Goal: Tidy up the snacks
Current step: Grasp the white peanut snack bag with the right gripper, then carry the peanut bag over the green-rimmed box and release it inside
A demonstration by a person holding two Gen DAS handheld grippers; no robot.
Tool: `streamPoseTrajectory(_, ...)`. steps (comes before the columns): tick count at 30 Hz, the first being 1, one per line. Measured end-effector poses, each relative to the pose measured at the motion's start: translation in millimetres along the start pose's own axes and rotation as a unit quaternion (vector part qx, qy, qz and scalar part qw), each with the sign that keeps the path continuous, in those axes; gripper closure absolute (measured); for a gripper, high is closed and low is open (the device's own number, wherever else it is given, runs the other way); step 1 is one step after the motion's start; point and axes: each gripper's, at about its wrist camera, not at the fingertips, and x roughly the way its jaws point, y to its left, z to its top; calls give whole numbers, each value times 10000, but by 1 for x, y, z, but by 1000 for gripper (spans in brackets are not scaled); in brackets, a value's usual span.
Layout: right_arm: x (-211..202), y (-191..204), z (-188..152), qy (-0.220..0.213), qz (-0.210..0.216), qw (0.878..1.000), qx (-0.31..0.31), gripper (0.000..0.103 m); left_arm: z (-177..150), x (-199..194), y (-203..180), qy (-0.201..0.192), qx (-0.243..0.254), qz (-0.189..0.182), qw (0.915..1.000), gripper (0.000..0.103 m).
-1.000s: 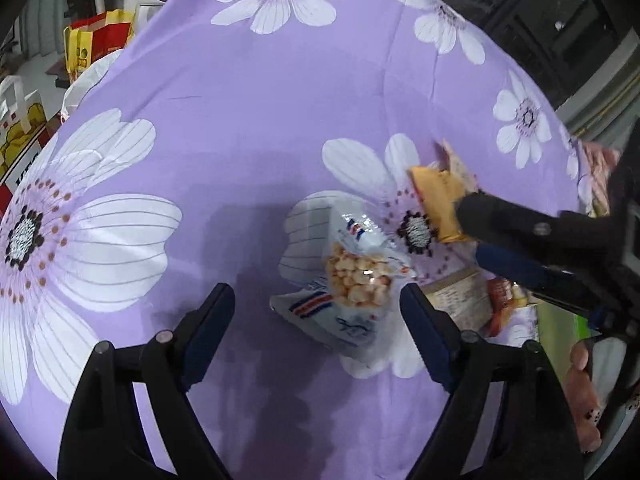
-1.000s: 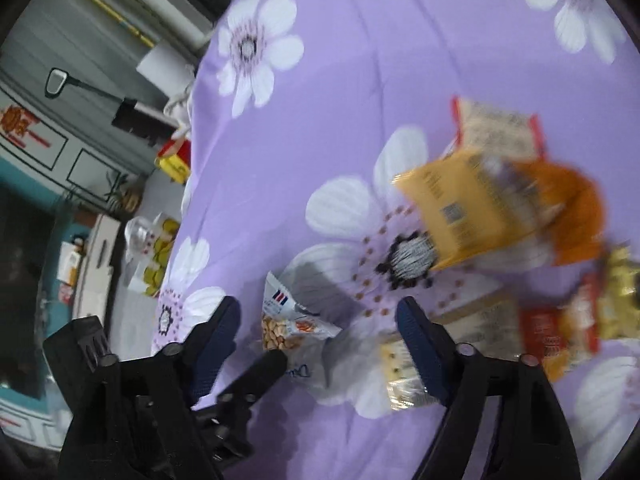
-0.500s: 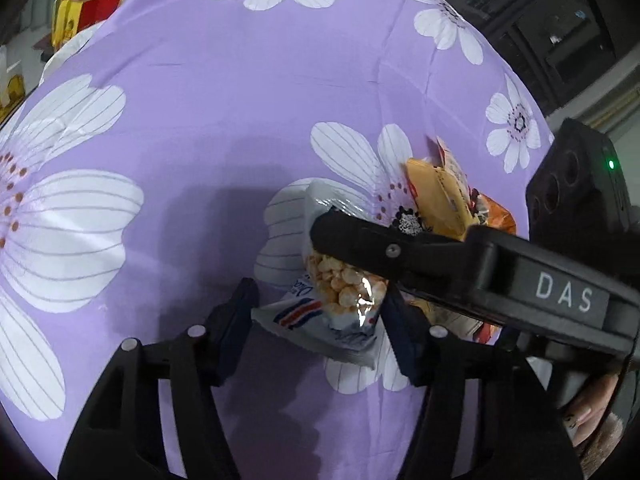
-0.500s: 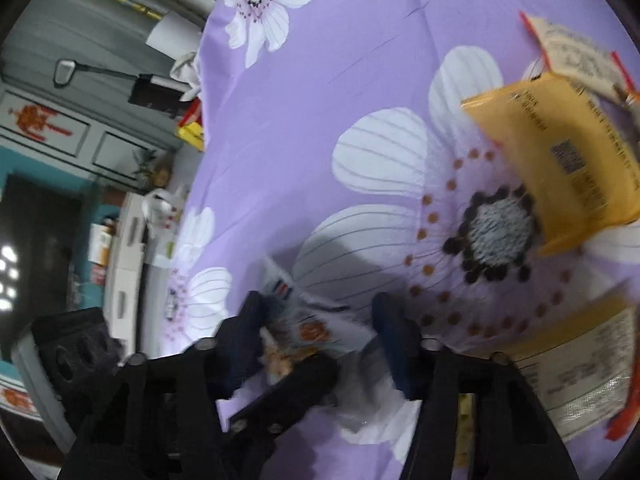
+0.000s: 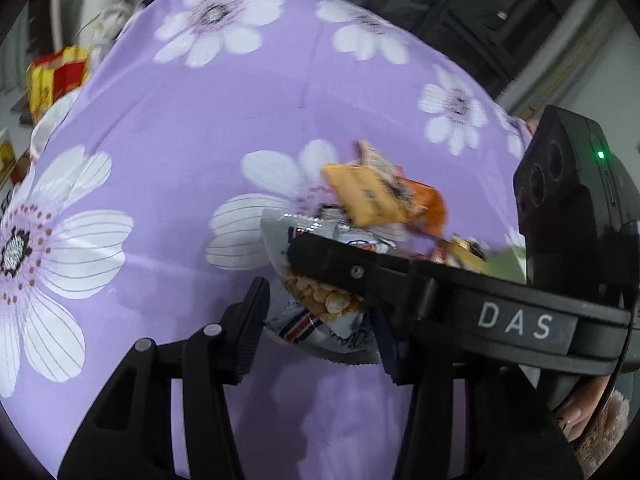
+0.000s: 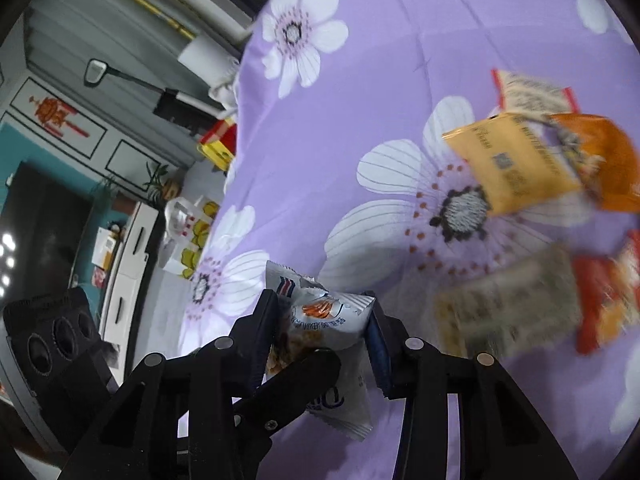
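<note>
With jaws just closing from both sides, my left gripper point(image 5: 320, 320) and right gripper point(image 6: 324, 332) both clamp silver-white crinkly peanut snack packet point(image 5: 320, 316), lifted off purple flowered tablecloth point(image 5: 200, 100). Beyond: yellow flat foil pouch point(image 6: 516, 164), orange crumpled bag point(image 6: 604, 156), red-edged white sachet point(image 6: 532, 92) lying clustered on cloth.

Glossy crinkled foil snack packet point(image 5: 320, 320) lies above smooth, faintly sheeny purple cloth point(image 5: 200, 100).
</note>
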Motion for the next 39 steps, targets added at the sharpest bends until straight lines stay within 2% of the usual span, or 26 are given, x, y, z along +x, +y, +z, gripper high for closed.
streamPoseTrajectory(4,-41,-9,-15,-365,-54,9990,252,59,-9,-11,-40,-100,503,-166,9985,63)
streamPoseTrajectory(9,-91,-23,-33,-854,-461,9943,439,60,-18,-7,-82,-84,838,-614,9946,64)
streamPoseTrajectory(15,-140,-49,-39,-1272,-570,9877,701,61,-12,1,-132,-72,1245,-815,9888,65)
streamPoseTrajectory(21,-195,-77,-40,-1992,-525,9730,1044,61,1,7,-193,-167,1977,-1059,9744,65)
streamPoseTrajectory(25,-228,-98,-49,-2436,-644,9593,1277,61,2,13,-227,-186,2329,-1304,9635,65)
streamPoseTrajectory(31,-260,-126,-59,-2815,-797,9420,1646,61,1,30,-266,-39,2750,-1599,9480,65)
streamPoseTrajectory(39,-286,-159,-75,-3058,-1145,9203,2153,61,-7,56,-305,257,3006,-2060,9309,65)
